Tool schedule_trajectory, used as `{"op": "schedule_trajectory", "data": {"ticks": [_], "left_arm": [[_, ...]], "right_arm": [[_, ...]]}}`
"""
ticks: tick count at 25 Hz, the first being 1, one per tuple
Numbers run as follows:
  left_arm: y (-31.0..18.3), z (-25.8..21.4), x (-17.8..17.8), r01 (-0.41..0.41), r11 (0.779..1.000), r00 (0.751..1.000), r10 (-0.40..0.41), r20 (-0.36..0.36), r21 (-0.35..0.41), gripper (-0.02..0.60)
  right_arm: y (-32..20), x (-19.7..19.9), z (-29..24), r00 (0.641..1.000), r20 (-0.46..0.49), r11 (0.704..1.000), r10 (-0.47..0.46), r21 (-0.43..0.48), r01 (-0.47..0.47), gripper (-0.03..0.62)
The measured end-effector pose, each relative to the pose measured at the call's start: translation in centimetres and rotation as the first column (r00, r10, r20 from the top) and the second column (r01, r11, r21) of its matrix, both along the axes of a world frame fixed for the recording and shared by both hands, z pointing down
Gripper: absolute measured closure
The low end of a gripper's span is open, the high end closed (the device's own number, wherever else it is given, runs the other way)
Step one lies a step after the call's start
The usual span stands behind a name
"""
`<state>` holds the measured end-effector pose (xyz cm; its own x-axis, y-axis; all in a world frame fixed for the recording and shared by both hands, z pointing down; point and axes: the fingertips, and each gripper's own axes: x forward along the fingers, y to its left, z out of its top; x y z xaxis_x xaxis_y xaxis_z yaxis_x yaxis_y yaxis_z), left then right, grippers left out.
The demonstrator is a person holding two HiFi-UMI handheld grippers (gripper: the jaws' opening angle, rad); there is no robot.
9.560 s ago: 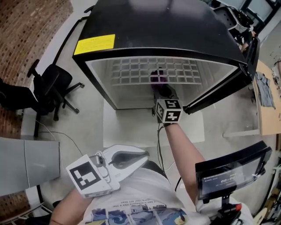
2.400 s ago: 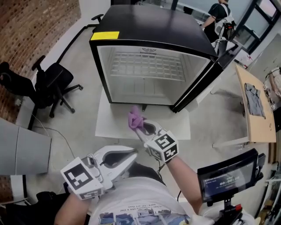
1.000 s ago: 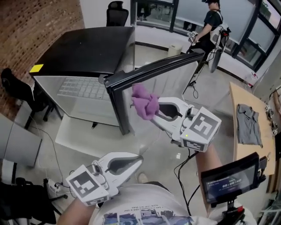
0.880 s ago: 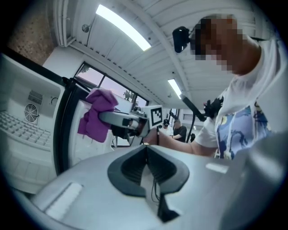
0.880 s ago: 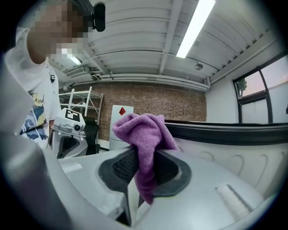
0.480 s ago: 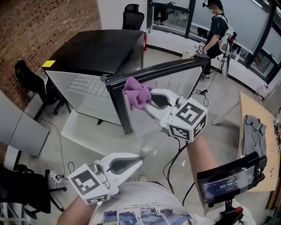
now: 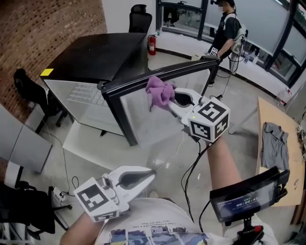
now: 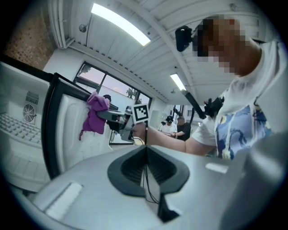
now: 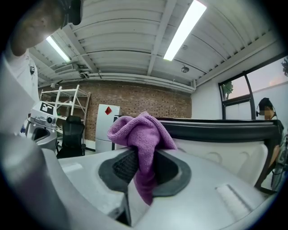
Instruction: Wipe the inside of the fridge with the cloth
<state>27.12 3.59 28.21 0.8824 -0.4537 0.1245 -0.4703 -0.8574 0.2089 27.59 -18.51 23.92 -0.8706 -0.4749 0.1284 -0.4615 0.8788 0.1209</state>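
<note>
The black fridge (image 7: 91, 55) stands with its door (image 7: 143, 122) swung open, white liner facing me. My right gripper (image 7: 168, 98) is shut on a bunched purple cloth (image 7: 160, 92), which lies against the door's inner face just under its black top edge. In the right gripper view the cloth (image 9: 141, 134) hangs between the jaws of the right gripper (image 9: 143, 161), with the door (image 9: 225, 132) right behind it. My left gripper (image 7: 152, 173) is shut and empty, low by my torso. The left gripper view shows the left gripper (image 8: 145, 152), the cloth (image 8: 94, 117) and the door (image 8: 54, 130).
A white mat (image 7: 81, 143) lies under the fridge. An office chair (image 7: 28, 88) stands at its left, another chair (image 7: 138, 14) and a fire extinguisher (image 7: 151, 45) behind. A person (image 7: 224, 24) stands at the back. A wooden table (image 7: 279, 177) holds a grey garment (image 7: 272, 143).
The right gripper drew the cloth out of the fridge's inside and brought it to the open door. In the last half second it shifted a little right along the door's top edge.
</note>
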Motion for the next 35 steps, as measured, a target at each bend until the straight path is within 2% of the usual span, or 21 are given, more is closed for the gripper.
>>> {"op": "schedule_trajectory", "data": {"ticks": [5,12,18,25,29,35], "left_arm": [[-0.4,0.0,0.7,-0.016,1.000,1.000,0.016,0.001,-0.002,0.577],[-0.4,0.4,1.3,-0.027,1.000,0.999,0.027,0.016,-0.009,0.577],[-0.4,0.6,1.8,-0.046,0.999,0.999,0.046,0.028,-0.013,0.577],[-0.3,0.8,1.8,-0.057,0.998,0.998,0.058,0.021,-0.022,0.577],[-0.1,0.6,1.4,-0.058,0.998,0.998,0.058,0.012,-0.021,0.577],[0.3,0.7,0.6,-0.065,0.998,0.998,0.065,0.003,-0.023,0.577]], "right_arm": [[-2.4,3.7,0.2,0.995,0.007,0.995,0.095,-0.012,-0.095,0.514],[-5.7,9.5,0.4,0.971,0.014,0.971,0.237,-0.017,-0.237,0.514],[-7.5,13.5,0.4,0.940,0.029,0.941,0.339,-0.016,-0.339,0.514],[-8.7,16.5,0.2,0.904,0.021,0.904,0.427,-0.012,-0.427,0.514],[-7.5,16.1,0.4,0.909,0.029,0.910,0.415,-0.022,-0.414,0.514],[-2.6,10.6,1.0,0.961,0.023,0.962,0.274,-0.011,-0.274,0.514]]}}
